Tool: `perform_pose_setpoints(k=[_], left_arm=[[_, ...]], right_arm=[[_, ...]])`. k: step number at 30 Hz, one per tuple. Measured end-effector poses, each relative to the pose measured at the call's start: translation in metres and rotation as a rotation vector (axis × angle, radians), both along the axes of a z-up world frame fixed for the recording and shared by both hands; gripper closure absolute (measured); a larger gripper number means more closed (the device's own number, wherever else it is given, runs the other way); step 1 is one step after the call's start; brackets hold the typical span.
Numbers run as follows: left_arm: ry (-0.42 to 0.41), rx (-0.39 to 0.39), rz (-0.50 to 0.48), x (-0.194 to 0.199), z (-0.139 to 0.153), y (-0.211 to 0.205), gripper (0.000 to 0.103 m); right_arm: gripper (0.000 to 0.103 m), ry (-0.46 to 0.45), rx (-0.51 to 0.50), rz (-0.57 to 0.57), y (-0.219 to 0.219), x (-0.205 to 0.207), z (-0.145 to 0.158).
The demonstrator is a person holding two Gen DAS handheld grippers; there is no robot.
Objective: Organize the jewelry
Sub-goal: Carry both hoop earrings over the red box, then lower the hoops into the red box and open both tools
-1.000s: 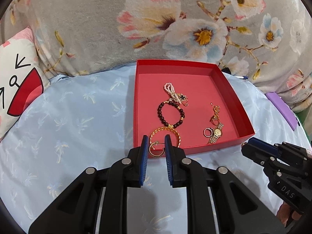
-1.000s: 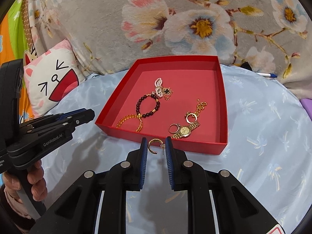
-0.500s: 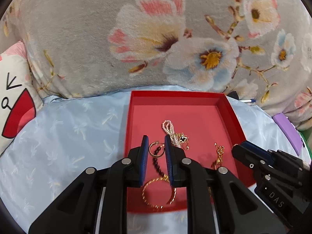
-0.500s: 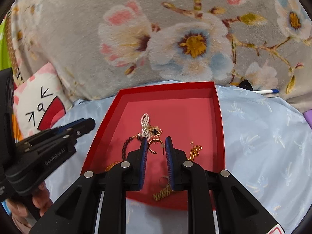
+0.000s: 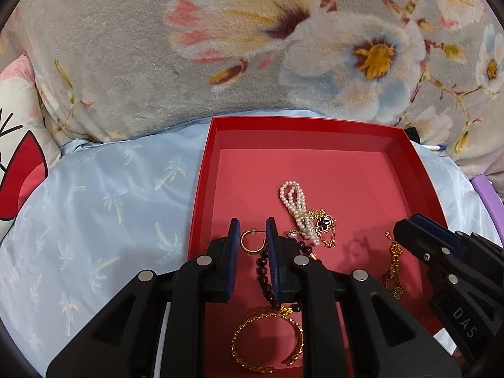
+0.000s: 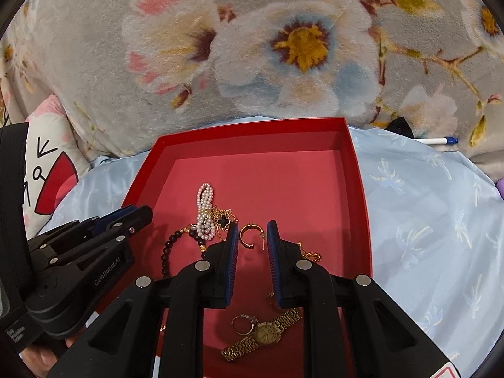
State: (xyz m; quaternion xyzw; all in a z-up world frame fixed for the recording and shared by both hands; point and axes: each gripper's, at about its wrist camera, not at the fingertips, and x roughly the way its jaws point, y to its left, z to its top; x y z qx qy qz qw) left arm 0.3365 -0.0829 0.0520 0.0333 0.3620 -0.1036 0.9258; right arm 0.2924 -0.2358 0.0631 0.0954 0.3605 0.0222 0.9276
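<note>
Both grippers tilt down over the red tray [image 5: 422, 170], side by side. The left gripper [image 5: 253, 236] pinches one gold hoop earring [image 5: 252, 242]; the right gripper [image 6: 253, 236] pinches another hoop earring [image 6: 250, 235]. Below lie a pearl strand [image 5: 294, 201], dark bead bracelet [image 5: 264, 277], gold bangle [image 5: 267, 343] and watch [image 6: 267, 334]

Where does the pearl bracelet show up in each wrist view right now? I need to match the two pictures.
Left wrist view: pearl bracelet lies mid-tray, just right of the fingertips.
Right wrist view: pearl bracelet lies mid-tray, left of the fingertips.
Shared landmark: the black clover pendant beside its lower end, inside the red tray.
</note>
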Motion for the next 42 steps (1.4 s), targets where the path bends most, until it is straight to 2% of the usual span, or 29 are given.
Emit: perform_pose_setpoints(k=[37, 40, 42], left_arm=[[0.010, 0.004, 0.042, 0.010, -0.007, 0.007, 0.086], [0.006, 0.003, 0.051, 0.010, -0.006, 0.009, 0.081], [0.001, 0.001, 0.057, 0.010, -0.005, 0.011, 0.081]], right_arm=[[0.084, 0.021, -0.045, 0.024, 0.014, 0.017, -0.015], [0.083, 0.020, -0.036, 0.021, 0.012, 0.016, -0.014], [0.083, 0.017, -0.033, 0.021, 0.011, 0.014, -0.013]])
